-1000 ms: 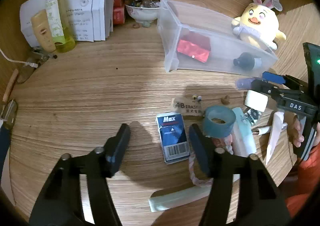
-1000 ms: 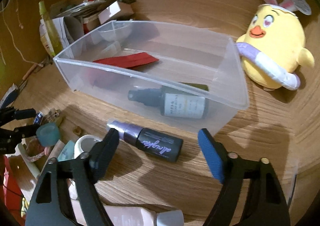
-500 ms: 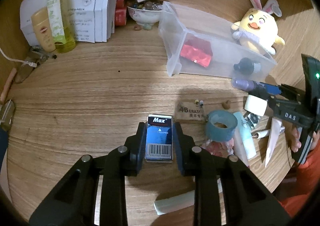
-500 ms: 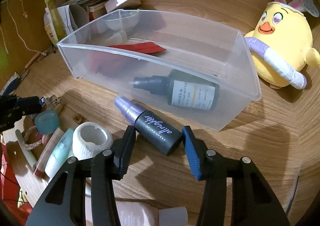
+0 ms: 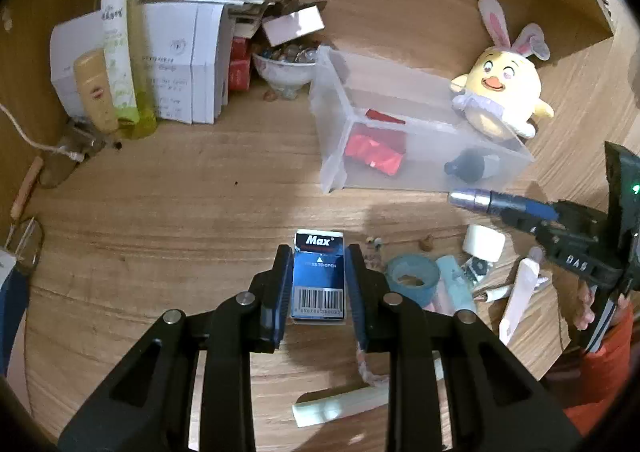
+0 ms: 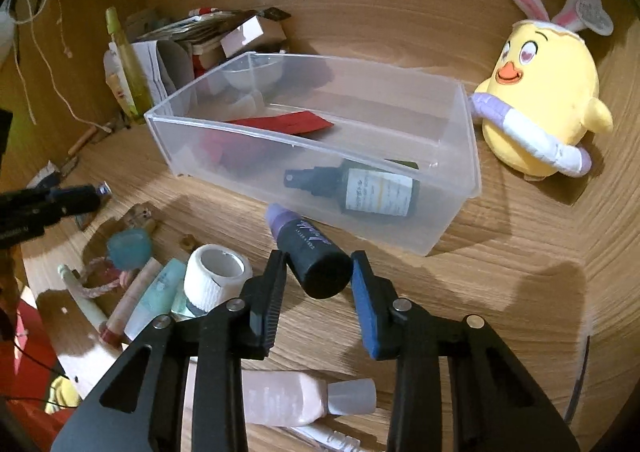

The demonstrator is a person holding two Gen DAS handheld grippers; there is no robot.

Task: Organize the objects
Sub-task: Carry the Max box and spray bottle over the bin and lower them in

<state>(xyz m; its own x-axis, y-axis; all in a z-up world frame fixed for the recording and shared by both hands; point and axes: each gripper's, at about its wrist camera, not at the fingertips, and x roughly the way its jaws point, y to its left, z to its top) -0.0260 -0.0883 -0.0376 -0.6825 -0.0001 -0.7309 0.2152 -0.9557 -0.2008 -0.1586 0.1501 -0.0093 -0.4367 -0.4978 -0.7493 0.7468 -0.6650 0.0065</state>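
Lifted spray bottle (image 6: 310,248) in closing right gripper (image 6: 319,266), cap toward bin (image 6: 460,187), left gripper (image 5: 319,272) clamping box (image 5: 319,276).

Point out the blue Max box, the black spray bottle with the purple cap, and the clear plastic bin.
Blue Max box (image 5: 319,272), left wrist view, its blue top face.
Black spray bottle (image 6: 316,252), right wrist view, its black body.
Clear plastic bin (image 6: 400,228), right wrist view, its near wall.
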